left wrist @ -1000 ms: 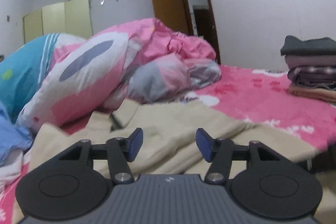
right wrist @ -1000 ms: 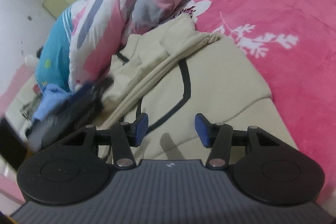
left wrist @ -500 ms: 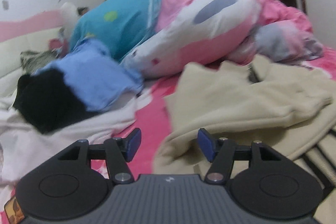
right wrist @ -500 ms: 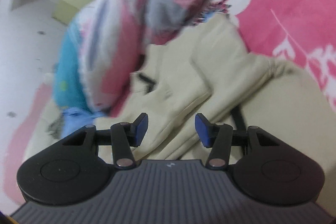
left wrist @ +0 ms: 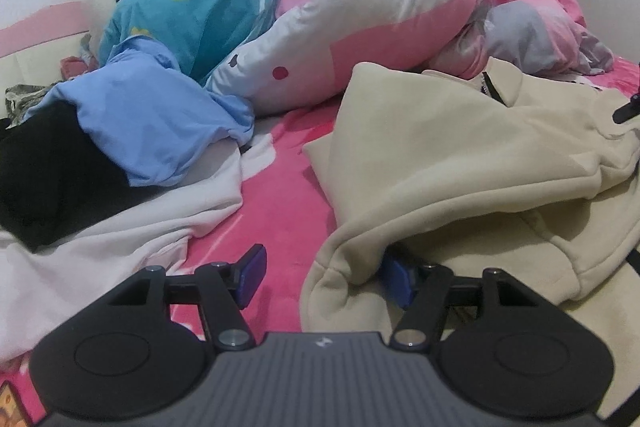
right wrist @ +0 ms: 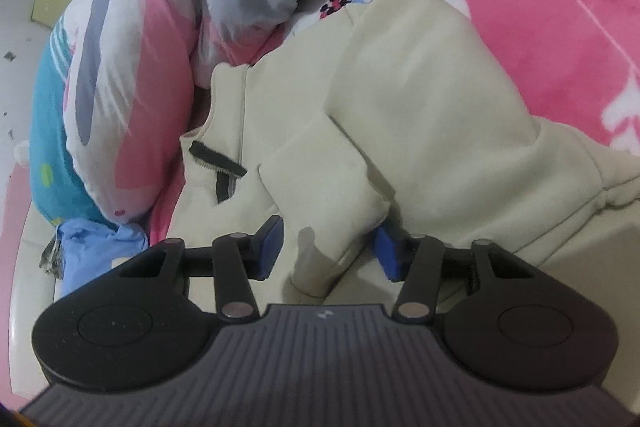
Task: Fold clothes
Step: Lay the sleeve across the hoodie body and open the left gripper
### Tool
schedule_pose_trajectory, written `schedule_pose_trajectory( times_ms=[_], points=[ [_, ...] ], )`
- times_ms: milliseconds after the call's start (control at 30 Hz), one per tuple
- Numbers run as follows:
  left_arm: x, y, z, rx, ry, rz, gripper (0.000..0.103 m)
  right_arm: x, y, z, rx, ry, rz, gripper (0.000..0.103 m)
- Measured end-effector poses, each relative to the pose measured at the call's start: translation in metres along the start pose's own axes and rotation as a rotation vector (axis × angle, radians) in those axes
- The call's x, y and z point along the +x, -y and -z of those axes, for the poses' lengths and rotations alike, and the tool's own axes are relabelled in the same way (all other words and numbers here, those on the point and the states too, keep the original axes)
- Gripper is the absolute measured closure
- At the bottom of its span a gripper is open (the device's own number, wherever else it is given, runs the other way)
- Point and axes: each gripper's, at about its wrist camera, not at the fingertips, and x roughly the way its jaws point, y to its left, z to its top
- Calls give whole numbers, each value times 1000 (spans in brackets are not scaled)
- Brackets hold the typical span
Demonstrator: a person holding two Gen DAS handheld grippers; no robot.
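Observation:
A beige zip-up sweatshirt (left wrist: 460, 155) lies crumpled on the pink bed blanket (left wrist: 288, 195). My left gripper (left wrist: 324, 279) is low at its near left corner. A rolled cuff lies between the fingers, and the right pad (left wrist: 396, 283) is tucked under the fabric. The left pad stands clear, so the jaws are open. In the right wrist view the same sweatshirt (right wrist: 420, 99) shows its black zipper (right wrist: 218, 163). My right gripper (right wrist: 329, 251) straddles a folded sleeve end with its jaws closing. Its left pad (right wrist: 270, 251) is still off the cloth.
Left of the sweatshirt lie a blue garment (left wrist: 160, 123), a black one (left wrist: 44, 179) and a pale one (left wrist: 120, 239). Behind them are a teal pillow (left wrist: 200, 11) and a pink-and-white duvet (left wrist: 380, 27). Bare flowered blanket (right wrist: 540, 7) spreads to the right.
Both views have swung left and moved in low over the sweatshirt. The left gripper now reaches its near cuff. The right gripper's jaws have narrowed around the folded sleeve end.

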Motion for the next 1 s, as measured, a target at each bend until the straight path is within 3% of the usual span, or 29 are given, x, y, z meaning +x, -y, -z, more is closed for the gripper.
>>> schedule_pose_trajectory(
  times_ms=[33,67,133,233,333,500,700,767,833,933,1000],
  points=[
    [1,1,0,5,6,4,53,0,0,0,0,8,4,88],
    [0,2,0,12,16,8,58,1,0,-1,2,14,0,93],
    [-4,6,1,31,41,-1,81,1,0,-2,3,30,-8,95],
    [-20,8,1,34,94,-35,85,-24,-18,0,-71,136,-63,96],
    [-39,16,2,64,135,-34,86,-70,-40,7,-182,290,-131,96],
    [-48,46,22,233,118,-14,85,-106,-4,16,-188,372,-40,96],
    [-45,44,27,237,69,2,91,-82,64,16,4,253,-1,96],
    [-43,41,28,219,50,-6,91,-95,48,15,-68,302,-62,96],
    [-44,39,30,209,42,-15,91,-100,39,16,-122,301,-56,93],
    [-44,37,29,199,28,-29,80,-97,55,16,-103,197,64,85],
    [-44,36,27,205,22,-30,63,-99,74,20,-21,186,32,83]
  ],
)
